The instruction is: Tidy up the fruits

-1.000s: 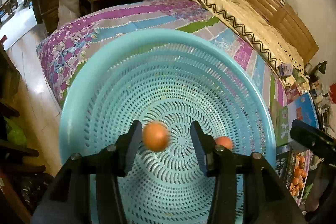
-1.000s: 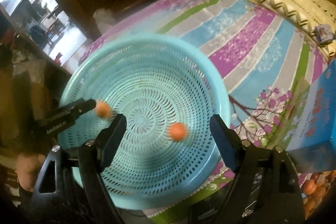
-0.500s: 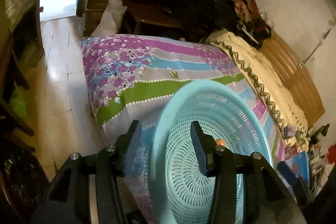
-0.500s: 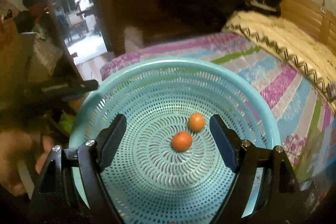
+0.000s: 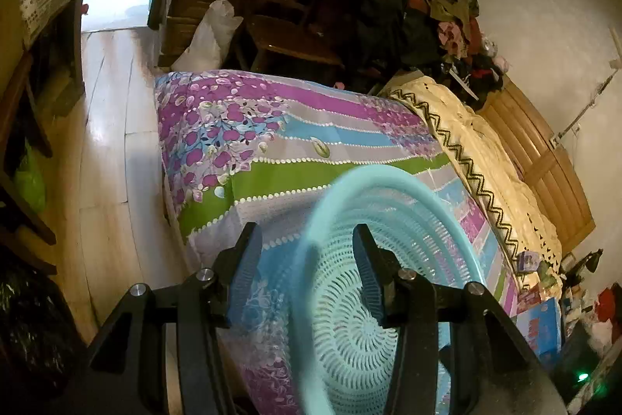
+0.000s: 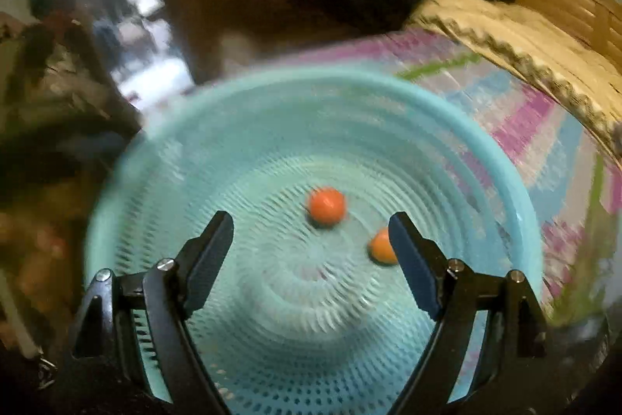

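Two oranges (image 6: 326, 205) lie in the basket (image 6: 272, 111) just ahead of my right gripper (image 6: 311, 240), which gapes wide and empty. My left gripper (image 5: 307, 259), also wide and empty, straddles the rim, farther off

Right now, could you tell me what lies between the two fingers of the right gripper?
In the right wrist view, the right gripper stands open over the blue basket. One orange fruit lies in the gap, with another beside the right-hand finger.
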